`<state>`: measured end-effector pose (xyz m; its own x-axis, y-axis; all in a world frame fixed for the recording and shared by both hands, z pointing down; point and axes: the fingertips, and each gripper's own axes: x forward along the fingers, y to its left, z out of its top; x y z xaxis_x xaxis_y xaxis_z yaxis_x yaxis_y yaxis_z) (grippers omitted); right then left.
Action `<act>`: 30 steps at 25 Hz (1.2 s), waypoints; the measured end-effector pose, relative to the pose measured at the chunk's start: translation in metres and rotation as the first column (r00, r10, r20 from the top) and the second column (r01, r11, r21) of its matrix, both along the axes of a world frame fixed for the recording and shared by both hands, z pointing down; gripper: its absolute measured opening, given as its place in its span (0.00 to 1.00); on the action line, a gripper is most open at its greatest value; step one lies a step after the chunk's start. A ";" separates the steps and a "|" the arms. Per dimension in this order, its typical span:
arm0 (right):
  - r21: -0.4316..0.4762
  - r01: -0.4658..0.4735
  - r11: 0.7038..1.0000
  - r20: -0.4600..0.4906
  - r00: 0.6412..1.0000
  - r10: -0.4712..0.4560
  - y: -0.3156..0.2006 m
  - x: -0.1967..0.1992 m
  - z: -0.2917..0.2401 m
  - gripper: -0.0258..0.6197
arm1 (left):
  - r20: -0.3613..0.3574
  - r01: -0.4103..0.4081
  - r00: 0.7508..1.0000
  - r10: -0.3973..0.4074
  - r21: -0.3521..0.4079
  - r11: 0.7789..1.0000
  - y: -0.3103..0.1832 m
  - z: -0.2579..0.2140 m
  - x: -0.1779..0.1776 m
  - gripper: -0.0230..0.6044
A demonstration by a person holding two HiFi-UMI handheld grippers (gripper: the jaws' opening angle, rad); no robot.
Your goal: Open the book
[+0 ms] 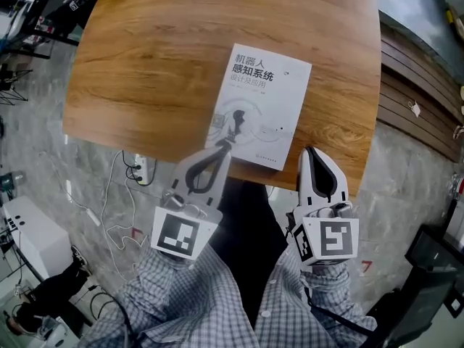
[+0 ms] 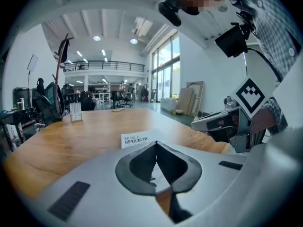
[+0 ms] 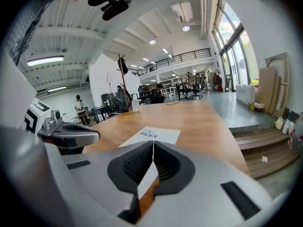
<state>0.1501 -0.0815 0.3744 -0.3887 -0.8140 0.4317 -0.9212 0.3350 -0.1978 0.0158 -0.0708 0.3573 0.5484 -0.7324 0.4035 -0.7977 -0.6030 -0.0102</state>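
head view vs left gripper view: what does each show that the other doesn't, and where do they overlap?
Head view only: the grey stone floor beside the desk, with a white power strip on it.
Left gripper view only: a balcony railing, tall windows, and a small clear sign stand at the far end of the brown wooden table.
Both: the closed white paperback book lying on that table, plus the left gripper and right gripper, each empty with jaws together.

1. In the head view my left fingers (image 1: 221,153) cover the book's (image 1: 261,107) near left corner.
2. The surface (image 1: 145,64) runs off that view's top edge.
3. In the gripper views, the left fingers and my right fingers (image 3: 129,167) block much of the book.
4. The cover's smaller print is too small to read.
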 end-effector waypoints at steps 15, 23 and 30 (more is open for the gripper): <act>-0.360 -0.081 0.929 0.035 0.994 0.101 -0.013 -0.003 0.098 0.07 | 0.148 -0.186 0.969 0.196 -0.080 0.979 -0.018 0.074 0.019 0.05; -0.481 -0.057 0.875 0.216 0.959 0.181 -0.012 0.002 0.103 0.11 | 0.061 -0.125 0.989 0.136 -0.155 0.980 -0.024 0.089 0.012 0.05; -0.494 -0.050 0.868 0.318 0.919 0.233 -0.014 0.006 0.094 0.24 | 0.036 -0.107 0.993 0.115 -0.184 0.977 -0.028 0.094 0.005 0.05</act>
